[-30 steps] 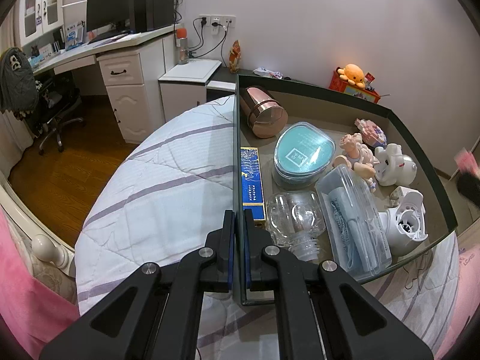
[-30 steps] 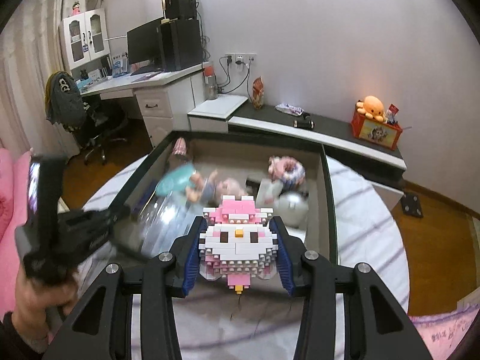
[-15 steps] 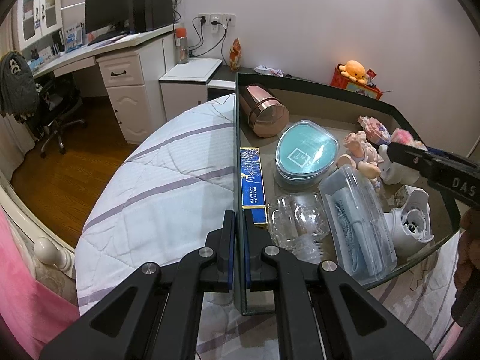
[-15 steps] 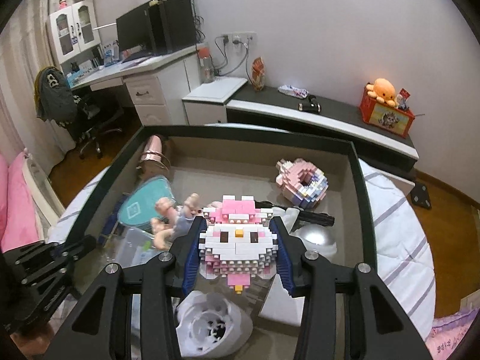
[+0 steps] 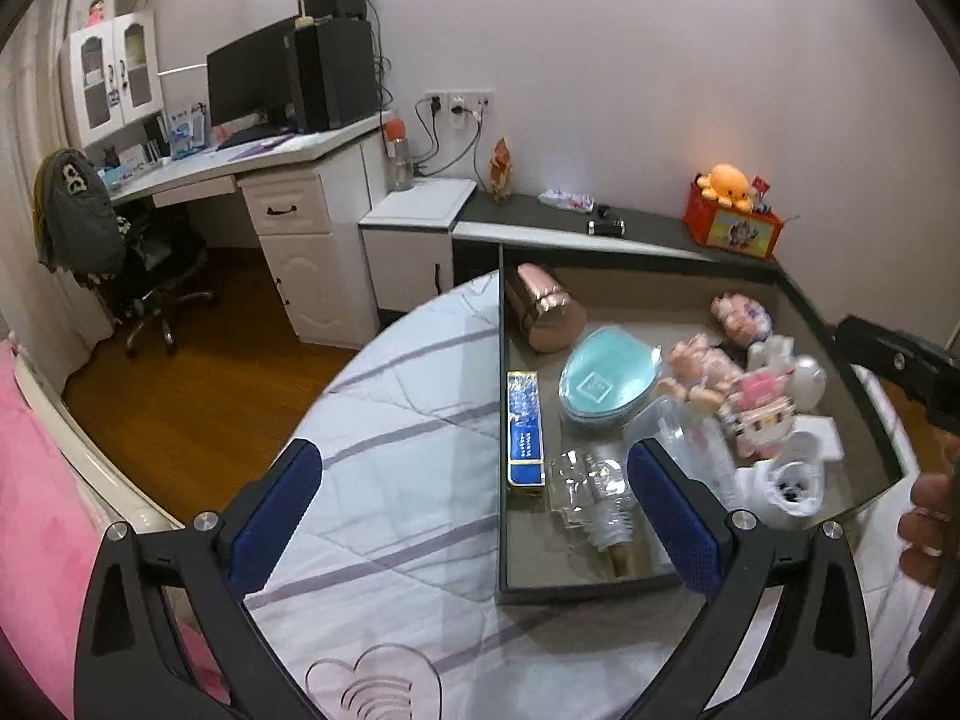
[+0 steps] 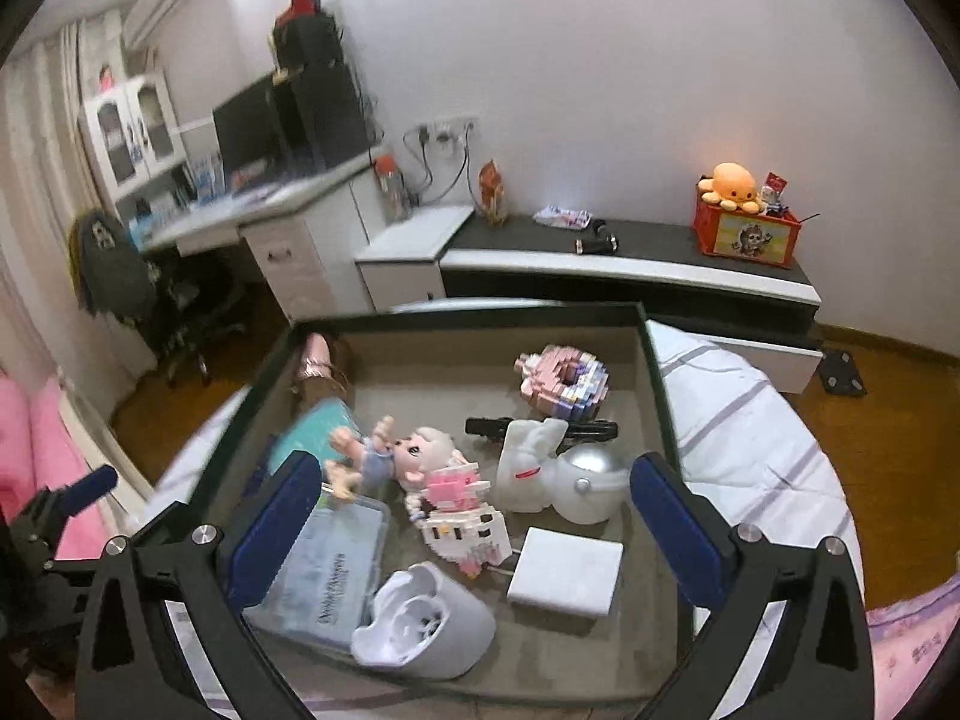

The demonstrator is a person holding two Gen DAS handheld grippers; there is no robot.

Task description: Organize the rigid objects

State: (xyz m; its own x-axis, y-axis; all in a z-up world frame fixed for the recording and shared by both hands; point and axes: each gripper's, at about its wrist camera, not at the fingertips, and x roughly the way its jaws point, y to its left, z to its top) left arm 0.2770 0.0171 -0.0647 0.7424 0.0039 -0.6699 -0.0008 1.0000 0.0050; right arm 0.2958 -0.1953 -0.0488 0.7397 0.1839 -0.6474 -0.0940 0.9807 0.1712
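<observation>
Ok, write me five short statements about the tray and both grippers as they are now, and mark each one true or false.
1. The right gripper is open and holds nothing. True.
2. The pink and white brick toy lies inside the tray. True.
3. The left gripper is shut on the tray wall. False: its fingers are spread apart, with nothing between them.
4. The copper tin lies in the tray corner nearest the left gripper. False: it lies in a far corner, towards the wall.
5. The white square box stands on the bedspread outside the tray. False: it lies flat on the tray floor, beside the brick toy.
</observation>
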